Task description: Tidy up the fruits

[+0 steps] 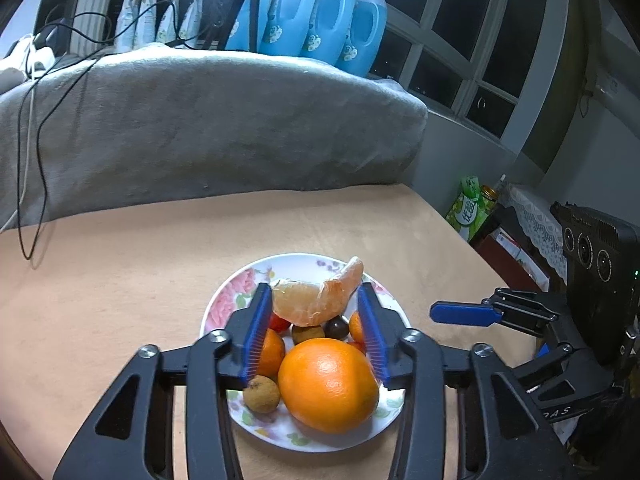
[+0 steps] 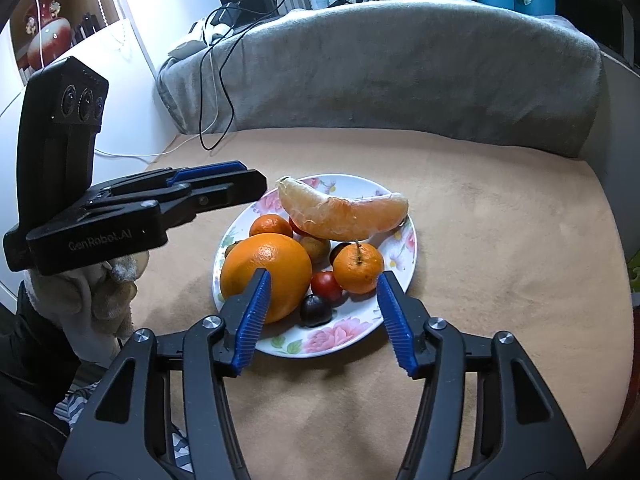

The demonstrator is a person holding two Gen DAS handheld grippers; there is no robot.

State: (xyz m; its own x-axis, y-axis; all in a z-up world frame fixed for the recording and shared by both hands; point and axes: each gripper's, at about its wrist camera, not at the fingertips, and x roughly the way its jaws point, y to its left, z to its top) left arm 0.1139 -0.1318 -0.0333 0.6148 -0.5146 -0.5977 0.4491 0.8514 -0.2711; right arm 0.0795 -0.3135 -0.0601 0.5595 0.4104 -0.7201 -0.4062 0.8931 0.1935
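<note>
A floral plate (image 1: 224,300) (image 2: 360,328) on the tan table holds a big orange (image 1: 328,384) (image 2: 266,272), a peeled pomelo segment (image 1: 316,300) (image 2: 344,216), small mandarins (image 2: 358,268) (image 1: 270,354), a longan (image 1: 262,394), cherry tomatoes (image 2: 326,284) and dark grapes (image 2: 316,310). My left gripper (image 1: 314,290) is open above the plate, its jaws either side of the pomelo segment. My right gripper (image 2: 324,276) is open, low over the plate's near edge, jaws straddling the tomato and mandarin.
A grey blanket-covered sofa back (image 1: 200,128) rises behind the table. Black cables (image 1: 36,152) hang over it. Blue detergent bottles (image 1: 328,12) stand behind. The table's right edge (image 1: 460,240) drops to boxes and bottles (image 1: 472,204).
</note>
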